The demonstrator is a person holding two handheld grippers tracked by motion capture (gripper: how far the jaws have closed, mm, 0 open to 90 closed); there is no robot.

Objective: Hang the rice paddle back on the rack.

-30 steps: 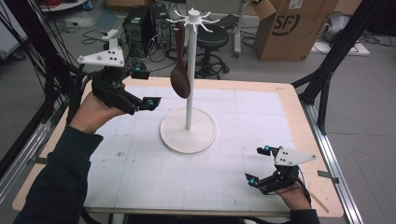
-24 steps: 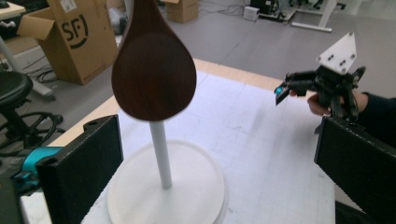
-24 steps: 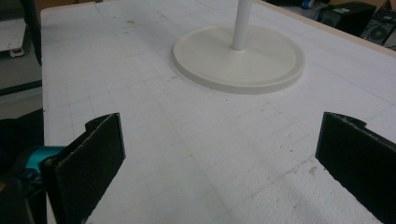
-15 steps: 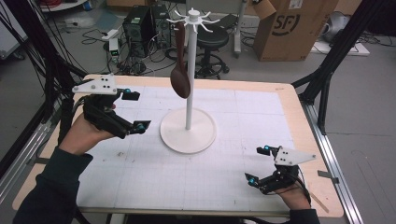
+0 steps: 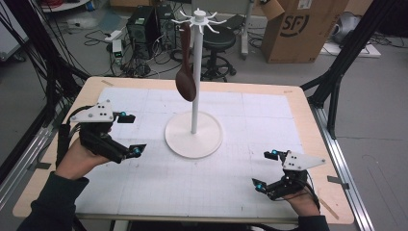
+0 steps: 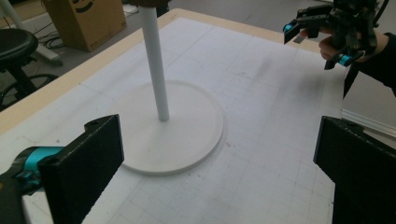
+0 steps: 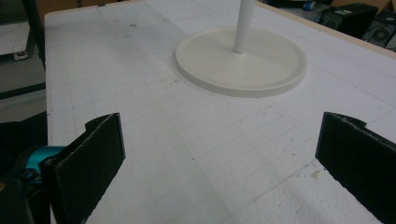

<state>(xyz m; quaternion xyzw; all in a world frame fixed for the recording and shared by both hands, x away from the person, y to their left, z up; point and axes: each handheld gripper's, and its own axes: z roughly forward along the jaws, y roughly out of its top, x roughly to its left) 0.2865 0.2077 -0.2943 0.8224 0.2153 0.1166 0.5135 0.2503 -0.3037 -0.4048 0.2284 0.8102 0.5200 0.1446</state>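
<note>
1. The table (image 5: 308, 103) has a pale wooden rim, and a white gridded mat (image 5: 269, 120) covers most of its top.
2. A white stand (image 5: 194, 132) sits near the mat's middle, a round base with a slim upright pole ending in short hooks.
3. A brown spoon (image 5: 185, 79) hangs from one hook, bowl downward, beside the pole and clear of the mat.
4. The left gripper (image 5: 126, 134) hovers just left of the stand's base, jaws spread wide with nothing between them; its own view shows the base between the two black jaws.
5. The right gripper (image 5: 267, 169) rests low near the mat's front right corner, well apart from the stand, jaws also spread and empty.
6. Behind the table lie a grey floor, tangled cables, a black computer tower (image 5: 142, 21), a black stool (image 5: 219, 41) and a cardboard box (image 5: 300, 29).
</note>
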